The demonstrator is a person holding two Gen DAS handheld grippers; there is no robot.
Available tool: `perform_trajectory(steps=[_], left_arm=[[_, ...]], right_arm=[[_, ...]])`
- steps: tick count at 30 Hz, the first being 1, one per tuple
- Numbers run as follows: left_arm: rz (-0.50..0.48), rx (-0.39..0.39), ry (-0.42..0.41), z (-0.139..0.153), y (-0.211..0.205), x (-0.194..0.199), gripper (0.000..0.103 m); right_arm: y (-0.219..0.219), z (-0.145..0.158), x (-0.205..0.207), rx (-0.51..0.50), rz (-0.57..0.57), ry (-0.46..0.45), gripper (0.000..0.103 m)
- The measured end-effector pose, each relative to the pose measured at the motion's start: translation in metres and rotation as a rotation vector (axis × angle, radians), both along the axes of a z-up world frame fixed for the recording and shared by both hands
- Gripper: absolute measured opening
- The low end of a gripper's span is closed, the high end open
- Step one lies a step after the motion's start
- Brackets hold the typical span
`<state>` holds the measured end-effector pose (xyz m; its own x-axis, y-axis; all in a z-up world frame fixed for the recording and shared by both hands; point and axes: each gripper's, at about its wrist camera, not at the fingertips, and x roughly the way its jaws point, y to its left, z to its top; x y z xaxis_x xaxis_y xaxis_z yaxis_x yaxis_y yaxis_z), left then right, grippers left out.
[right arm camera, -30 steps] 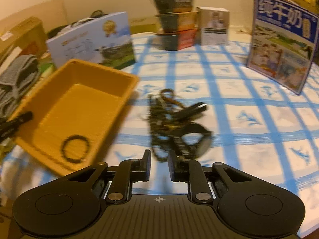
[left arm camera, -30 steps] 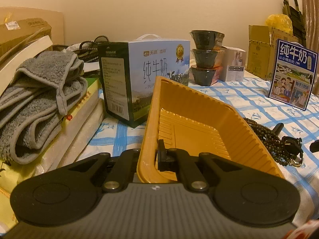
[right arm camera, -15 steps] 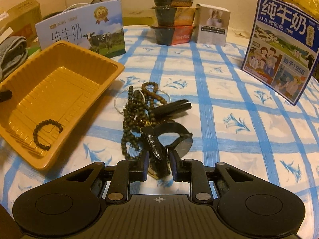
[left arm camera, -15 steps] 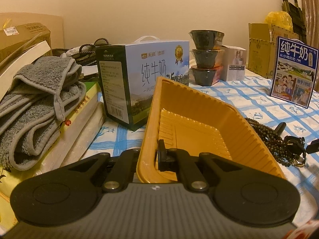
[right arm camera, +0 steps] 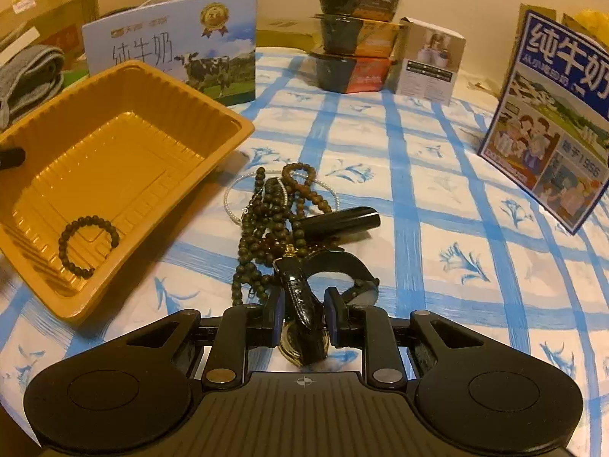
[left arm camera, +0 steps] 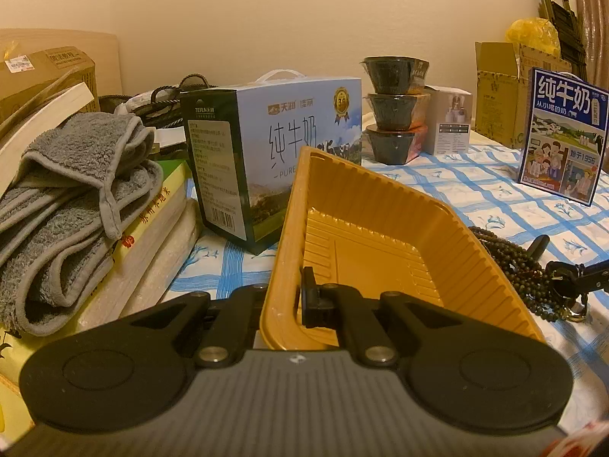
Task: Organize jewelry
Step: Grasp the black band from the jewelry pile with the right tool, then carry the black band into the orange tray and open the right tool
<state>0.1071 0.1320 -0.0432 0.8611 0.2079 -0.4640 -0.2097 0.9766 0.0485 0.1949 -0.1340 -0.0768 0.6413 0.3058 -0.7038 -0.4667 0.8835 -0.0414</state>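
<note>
Orange plastic catches the eye first: a ribbed tray (right arm camera: 125, 144) sits toward the left side of the table (right arm camera: 437, 198), which wears a white cloth with blue checks and small blue flowers. The left gripper (left arm camera: 293, 301) has its jaws together on the tray's near wall, one finger (left arm camera: 310, 297) inside the tray and the other outside, so the tray tips up at that end. One small bracelet of dark beads (right arm camera: 88, 245) lies in the tray's near corner.

Just beside the tray, on the bare cloth, lies the rest of the jewelry in a tangled heap: long strings of dark green beads (right arm camera: 259, 228), a loop of brown beads (right arm camera: 304, 184), a thin pale chain (right arm camera: 236, 200) and a black stick-like piece (right arm camera: 338, 222) lying across them. At the near end of the heap is a watch with a black strap (right arm camera: 300, 297) and a gold-coloured case. The right gripper (right arm camera: 303, 321) is down over it with its jaws a little apart, the strap standing between the two blue pads; I cannot tell whether the pads actually press on it.

Toward the far edge of the table stand a blue milk carton with a cow on it (right arm camera: 171, 42), three stacked dark food bowls (right arm camera: 352, 34) and a small white box (right arm camera: 430, 61). A second blue milk carton (right arm camera: 552, 122) stands near the right edge. Off the left edge, a folded grey towel (left arm camera: 72, 205) rests on a stack of books.
</note>
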Motion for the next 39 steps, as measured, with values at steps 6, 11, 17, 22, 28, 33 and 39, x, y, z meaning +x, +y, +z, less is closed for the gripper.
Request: perform_trajectory(steps=[6,11,17,22,28,33,39], left_arm=[[-0.001,0.001,0.0,0.0,0.0,0.0,0.005],[-0.002,0.001,-0.001,0.0,0.0,0.001,0.005],[-0.005,0.003,-0.003,0.001,-0.001,0.001,0.004],[-0.009,0.005,-0.006,0.002,-0.002,0.0,0.004],[-0.007,0.001,-0.005,0.002,-0.001,0.0,0.004],[-0.005,-0.002,-0.004,0.001,-0.001,0.0,0.004],[-0.005,-0.005,0.0,0.001,0.0,-0.001,0.004]], right_arm=[[0.011,-0.006,0.003,-0.056,0.028,-0.025,0.023],[0.019,-0.01,0.005,-0.103,0.047,-0.048,0.023],[0.013,-0.006,0.002,-0.088,0.041,-0.068,0.014],[-0.01,0.012,-0.004,0.014,-0.029,-0.048,0.013],[-0.025,0.035,-0.014,0.088,-0.077,-0.062,0.012],[-0.022,0.053,-0.019,0.151,-0.078,-0.049,0.012],[0.01,0.072,-0.022,0.275,0.005,-0.028,0.012]])
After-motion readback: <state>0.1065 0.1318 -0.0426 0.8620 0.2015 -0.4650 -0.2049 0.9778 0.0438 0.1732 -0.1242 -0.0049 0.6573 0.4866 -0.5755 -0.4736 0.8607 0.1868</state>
